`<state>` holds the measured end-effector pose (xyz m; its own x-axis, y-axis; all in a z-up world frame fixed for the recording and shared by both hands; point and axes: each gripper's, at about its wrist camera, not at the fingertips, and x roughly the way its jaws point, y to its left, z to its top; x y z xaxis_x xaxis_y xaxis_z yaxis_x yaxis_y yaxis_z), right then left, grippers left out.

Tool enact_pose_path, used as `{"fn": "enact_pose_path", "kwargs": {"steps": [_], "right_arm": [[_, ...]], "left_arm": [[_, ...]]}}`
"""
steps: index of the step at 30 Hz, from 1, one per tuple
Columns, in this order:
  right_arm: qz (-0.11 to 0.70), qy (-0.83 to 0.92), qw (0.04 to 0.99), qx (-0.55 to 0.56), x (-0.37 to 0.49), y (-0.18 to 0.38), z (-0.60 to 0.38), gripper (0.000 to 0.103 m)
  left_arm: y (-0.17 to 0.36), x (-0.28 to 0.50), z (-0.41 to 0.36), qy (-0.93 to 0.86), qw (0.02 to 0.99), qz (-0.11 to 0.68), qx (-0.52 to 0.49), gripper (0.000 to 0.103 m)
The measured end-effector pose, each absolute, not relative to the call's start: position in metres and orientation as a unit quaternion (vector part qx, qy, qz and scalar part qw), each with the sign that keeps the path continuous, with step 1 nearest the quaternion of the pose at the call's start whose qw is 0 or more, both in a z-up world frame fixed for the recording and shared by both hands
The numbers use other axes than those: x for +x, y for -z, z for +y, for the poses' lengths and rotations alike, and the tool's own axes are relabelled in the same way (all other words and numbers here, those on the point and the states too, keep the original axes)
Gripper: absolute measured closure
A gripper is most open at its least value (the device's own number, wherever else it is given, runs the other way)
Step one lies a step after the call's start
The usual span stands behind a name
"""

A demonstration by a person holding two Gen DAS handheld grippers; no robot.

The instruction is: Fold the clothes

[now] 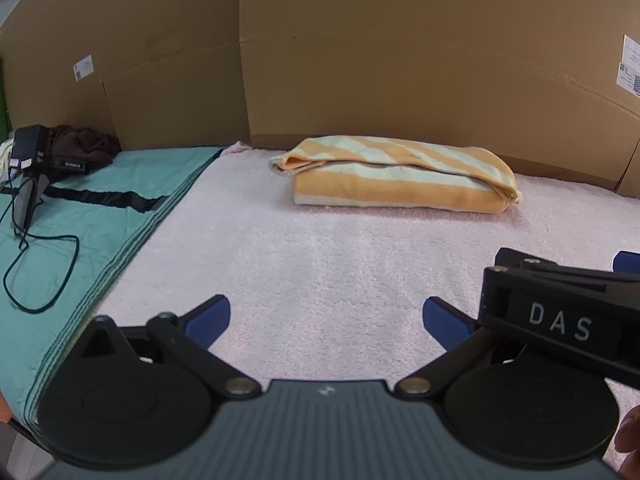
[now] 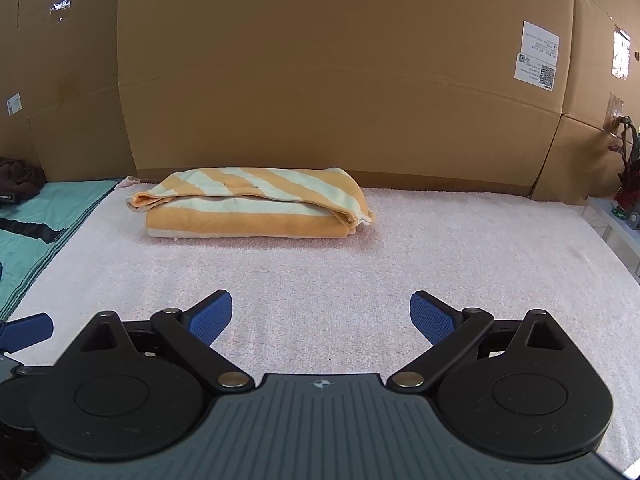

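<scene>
Fingers, left gripper [image 1: 326, 320]: blue pads spread wide at lower centre of the left wrist view, nothing between them, hovering over bare pink cloth.
Fingers, right gripper [image 2: 321, 316]: likewise spread wide at lower centre of the right wrist view, holding nothing.
Gripper spacing: right gripper's black body, lettered "DAS", enters the left view at lower right, just beside the left gripper's right finger; one blue fingertip of the left gripper shows at the far lower left of the right view.
Striped towel [image 1: 400, 174] [image 2: 256, 208]: orange and pale stripes, folded into a thick flat bundle, top layer draped slantwise; sits upper centre in both views, well apart from both sets of fingers.
Towel placement: lies on the pink cover, close against the foot of the cardboard wall.
Pink cover [image 1: 320, 248] [image 2: 400, 264]: fluffy, spread flat over the worktop, filling mid-frame.
Teal cloth [image 1: 100, 208] [image 2: 28, 216]: left of the pink cover, edge touching it, with a black band across.
Cardboard wall [image 1: 400, 60] [image 2: 320, 80]: fills the upper frame, white labels stuck on.
Dark brown garment [image 1: 86, 146]: crumpled, upper left, at the back of the teal cloth.
Black device [image 1: 28, 156]: left edge, beside the garment, cable [image 1: 48, 276] looping over the teal cloth.
Hand [image 1: 630, 440]: a sliver at the lower right edge of the left view.
</scene>
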<state>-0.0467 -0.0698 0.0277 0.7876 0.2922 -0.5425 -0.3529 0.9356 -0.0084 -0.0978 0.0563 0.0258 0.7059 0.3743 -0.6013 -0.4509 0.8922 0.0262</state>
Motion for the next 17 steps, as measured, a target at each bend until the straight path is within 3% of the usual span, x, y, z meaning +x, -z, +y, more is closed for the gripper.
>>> {"fn": "enact_pose_path", "kwargs": {"steps": [17], "right_arm": [[0.277, -0.164, 0.945, -0.056, -0.0478, -0.0256, -0.0719, 0.005]], "left_arm": [[-0.025, -0.0977, 0.0558, -0.213, 0.921, 0.319, -0.071, 0.0]]}}
